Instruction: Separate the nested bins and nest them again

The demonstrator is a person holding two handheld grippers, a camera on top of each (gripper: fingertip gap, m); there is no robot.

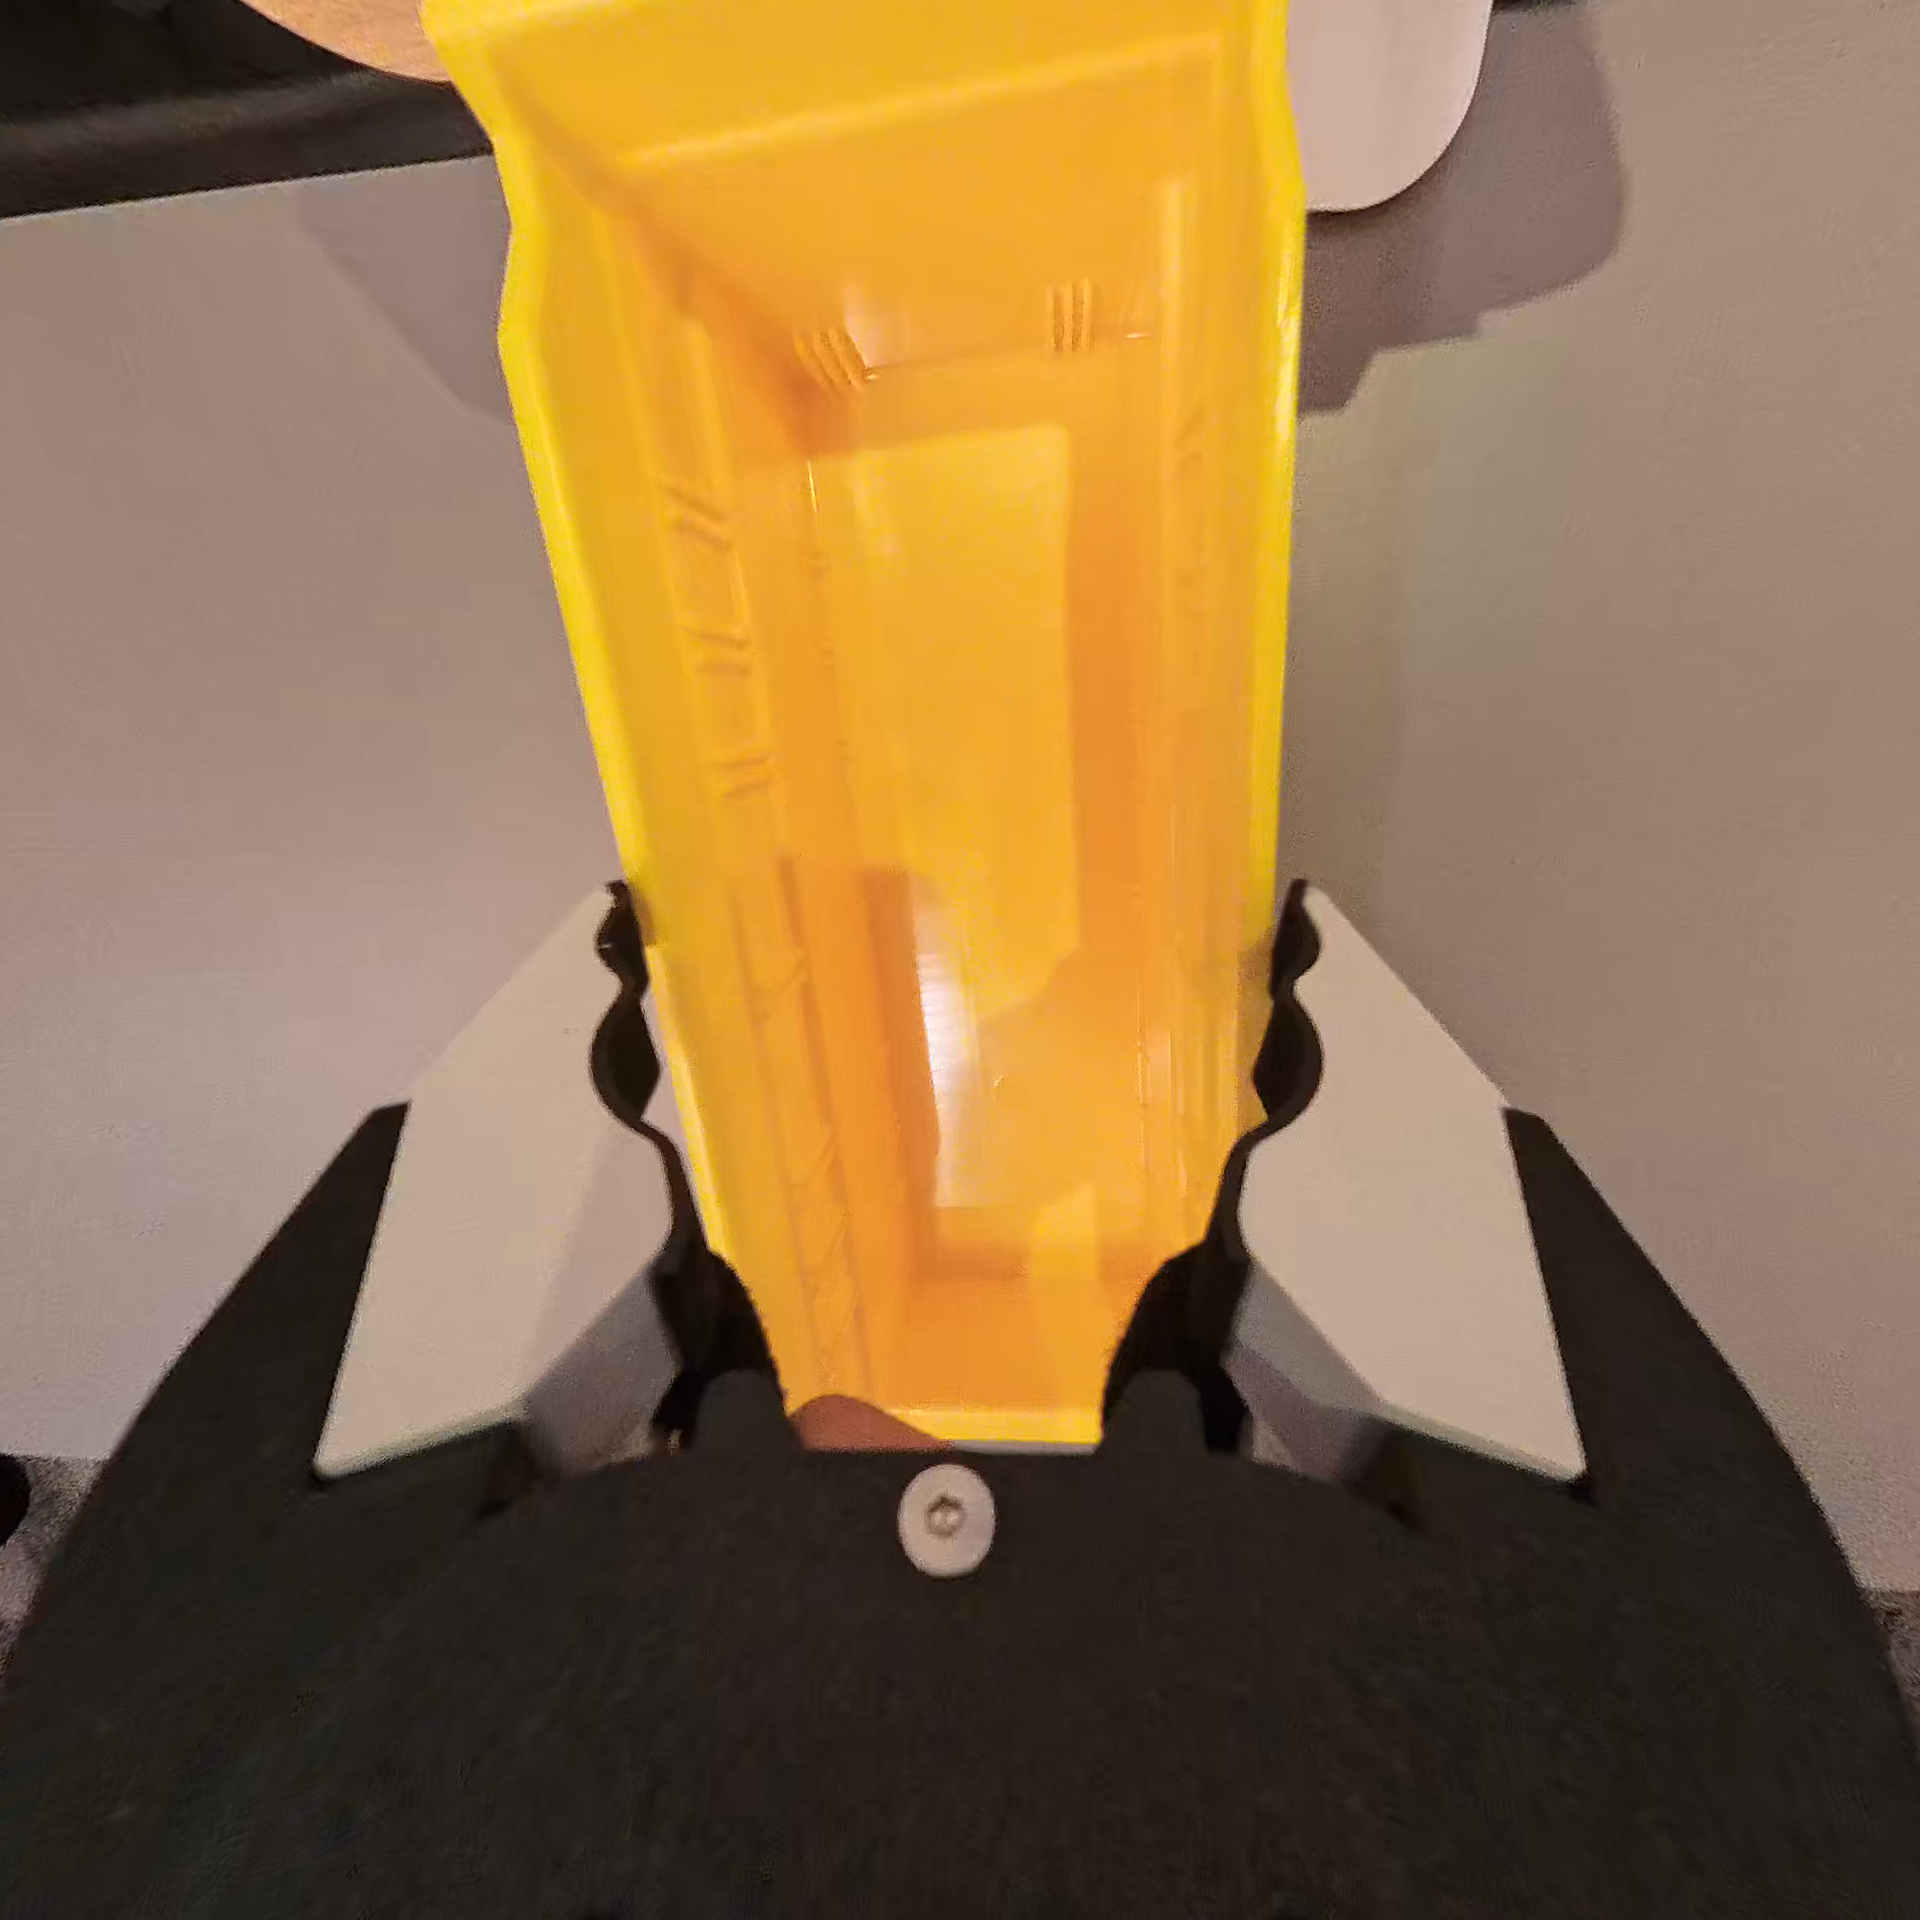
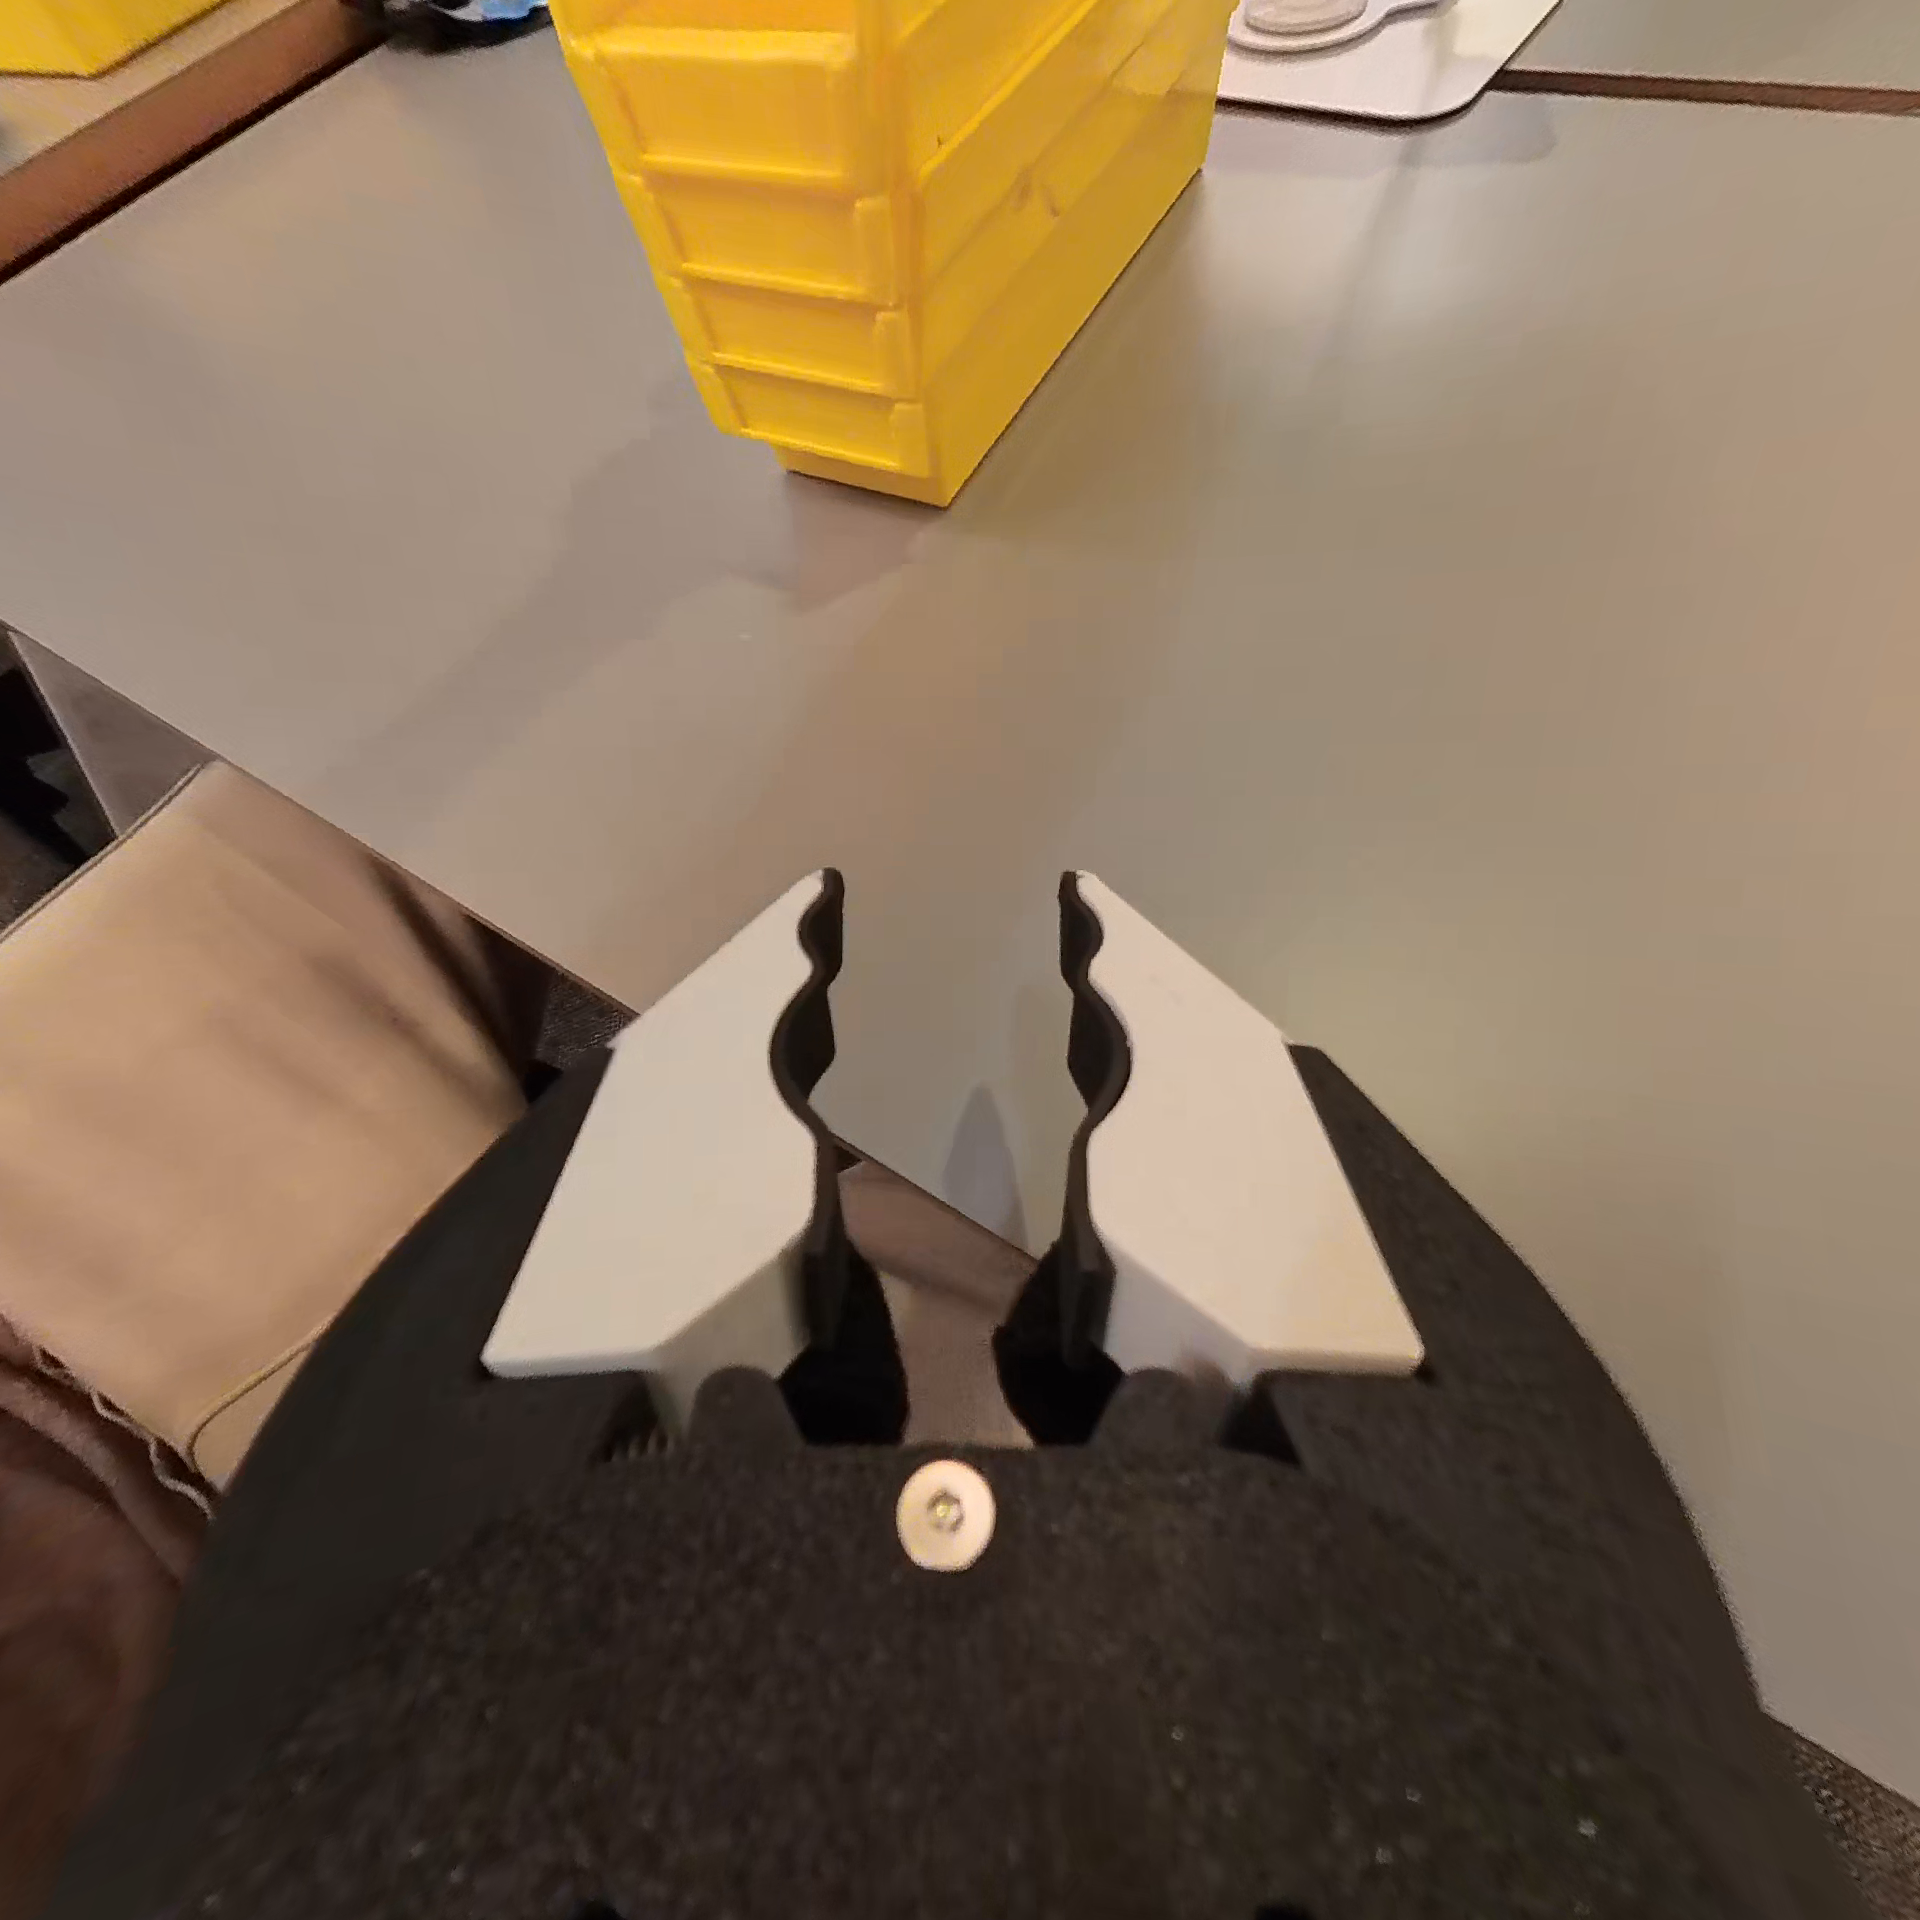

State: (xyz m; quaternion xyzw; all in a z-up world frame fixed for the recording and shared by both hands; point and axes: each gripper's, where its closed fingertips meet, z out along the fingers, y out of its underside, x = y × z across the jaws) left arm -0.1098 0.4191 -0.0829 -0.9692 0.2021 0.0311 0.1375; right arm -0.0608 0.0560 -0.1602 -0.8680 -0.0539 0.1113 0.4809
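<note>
Grey and matte, the tabletop [image 2: 1403,623] fills most of the right wrist view; its near edge runs diagonally and is partly hidden behind the right tool [image 2: 951,894]. A brown border shows at the far left and far right, and what lies beyond it is cut off.

On the tabletop stands the stack of nested yellow bins [image 2: 894,239]. Four stepped rims are visible on its near corner, one above the other, but the top of the stack leaves the picture, so the full count cannot be told. At the top left corner a piece of another yellow thing [image 2: 73,31] is cut off. At the top right lies a pale flat mat [image 2: 1382,73] with something round on it, too cropped to identify.

In the left wrist view one yellow bin [image 1: 935,675] takes the middle of the picture, its open inside turned to the camera. The left tool [image 1: 951,914] is closed on this bin: both black wavy pads press against its outer side walls. The bin's far end is cut off at the top, and its near end is hidden by the tool's black body. Whether it touches the tabletop cannot be seen.

The right tool is open, with a clear gap between its fingers and nothing in it, near the tabletop's edge and well apart from the stack. Beige cloth [image 2: 208,1039] shows at the lower left, below the edge.
</note>
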